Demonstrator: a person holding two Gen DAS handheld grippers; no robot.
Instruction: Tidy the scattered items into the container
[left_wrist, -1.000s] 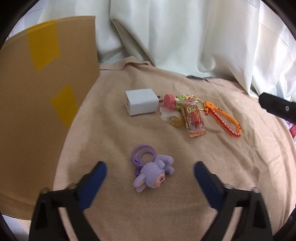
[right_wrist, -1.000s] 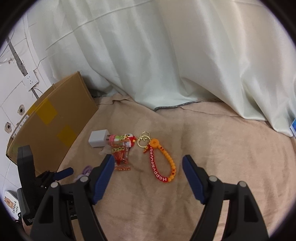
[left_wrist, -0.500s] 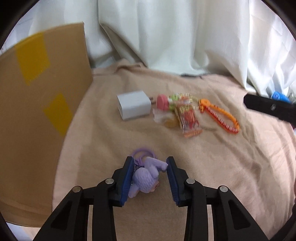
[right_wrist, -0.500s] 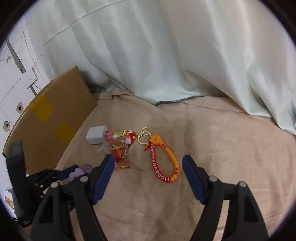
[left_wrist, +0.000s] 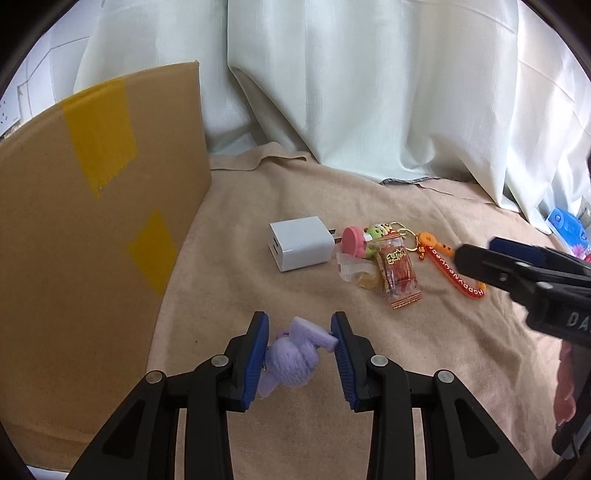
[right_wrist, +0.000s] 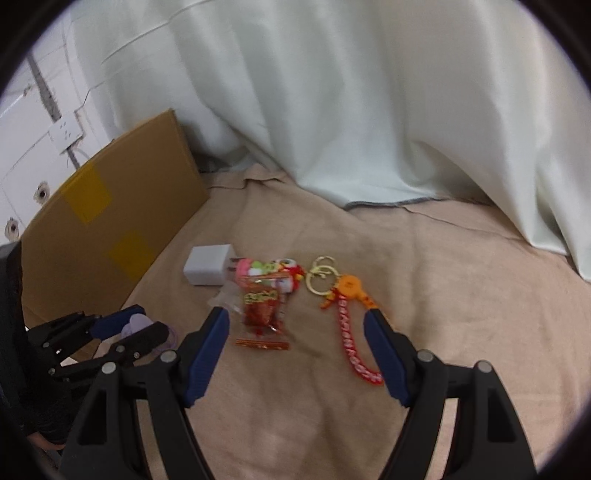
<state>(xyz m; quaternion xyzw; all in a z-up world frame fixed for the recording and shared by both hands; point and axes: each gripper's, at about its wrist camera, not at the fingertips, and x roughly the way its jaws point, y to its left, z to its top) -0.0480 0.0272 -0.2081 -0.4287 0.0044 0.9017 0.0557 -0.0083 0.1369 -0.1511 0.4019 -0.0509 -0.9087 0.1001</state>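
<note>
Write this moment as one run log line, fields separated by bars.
left gripper: shut on purple plush keychain | right gripper: open, empty | cardboard box: left

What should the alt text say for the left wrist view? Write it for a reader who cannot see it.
The left gripper is shut on a purple plush keychain above a beige cloth. Beyond lie a white charger, a red snack packet and an orange strap keychain, with a cardboard box at left and the right gripper entering at right.
</note>
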